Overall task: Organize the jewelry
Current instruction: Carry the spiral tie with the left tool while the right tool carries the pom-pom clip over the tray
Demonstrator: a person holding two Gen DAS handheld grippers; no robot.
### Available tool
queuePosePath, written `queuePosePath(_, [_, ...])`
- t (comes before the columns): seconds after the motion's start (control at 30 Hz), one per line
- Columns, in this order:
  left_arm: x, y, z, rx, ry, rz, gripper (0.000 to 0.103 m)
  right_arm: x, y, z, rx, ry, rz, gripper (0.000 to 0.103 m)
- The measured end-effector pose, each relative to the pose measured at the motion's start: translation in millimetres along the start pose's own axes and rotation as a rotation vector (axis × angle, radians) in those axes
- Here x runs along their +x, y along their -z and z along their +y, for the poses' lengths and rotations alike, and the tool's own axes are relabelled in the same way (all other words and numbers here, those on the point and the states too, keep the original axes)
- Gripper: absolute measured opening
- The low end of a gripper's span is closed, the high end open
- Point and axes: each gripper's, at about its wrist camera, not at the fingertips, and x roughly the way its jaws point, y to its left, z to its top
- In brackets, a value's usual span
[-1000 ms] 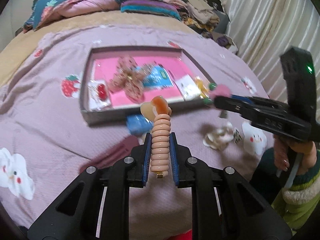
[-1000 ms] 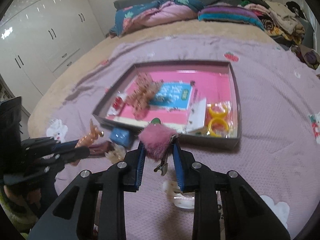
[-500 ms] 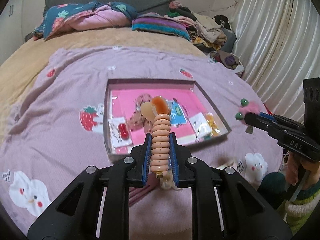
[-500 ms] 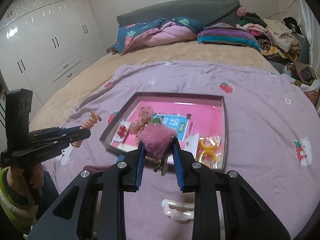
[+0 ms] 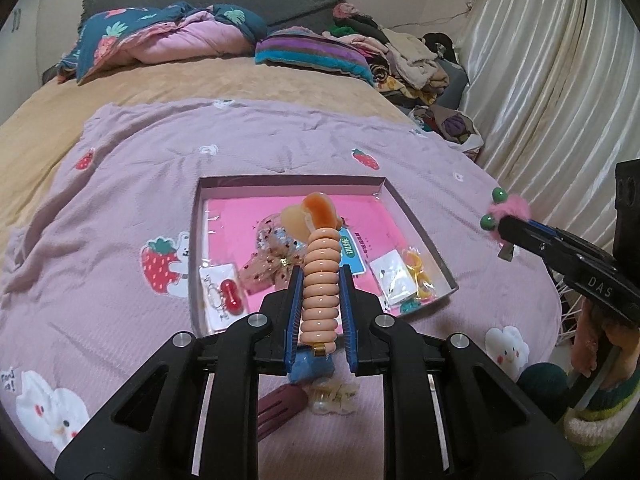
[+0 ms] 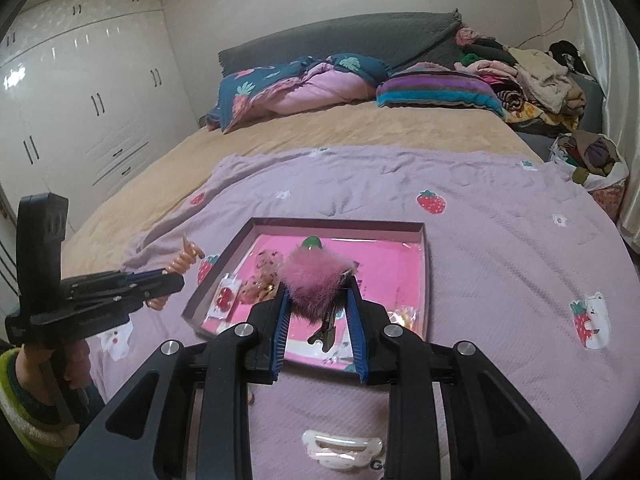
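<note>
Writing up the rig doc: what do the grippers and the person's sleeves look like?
Both grippers, left gripper and right gripper, are matte black with silver pivot bolts and blue ribbed finger pads. The right's body shows white "DAS" lettering. Sleeve cuffs are green, yellow and cream knit.

The left tongs (image 5: 320, 300) are built of black links with silver screws and blue pads. "DAS" is printed on the right tongs (image 5: 520, 236). A green-striped knit sleeve (image 5: 600, 420) is worn.

Bare pink floor at the tray's (image 5: 416, 224) far end; packets and bow (image 5: 272, 264) crowding its near half.
</note>
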Motion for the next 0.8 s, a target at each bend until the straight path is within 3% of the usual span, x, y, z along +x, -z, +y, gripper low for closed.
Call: queuePosePath(0.8, [62.9,-0.8,-6.3,0.025,0.026,0.096,0.011,34.5,-2.7,-36.7,0.053,0.089,0.038,0.025])
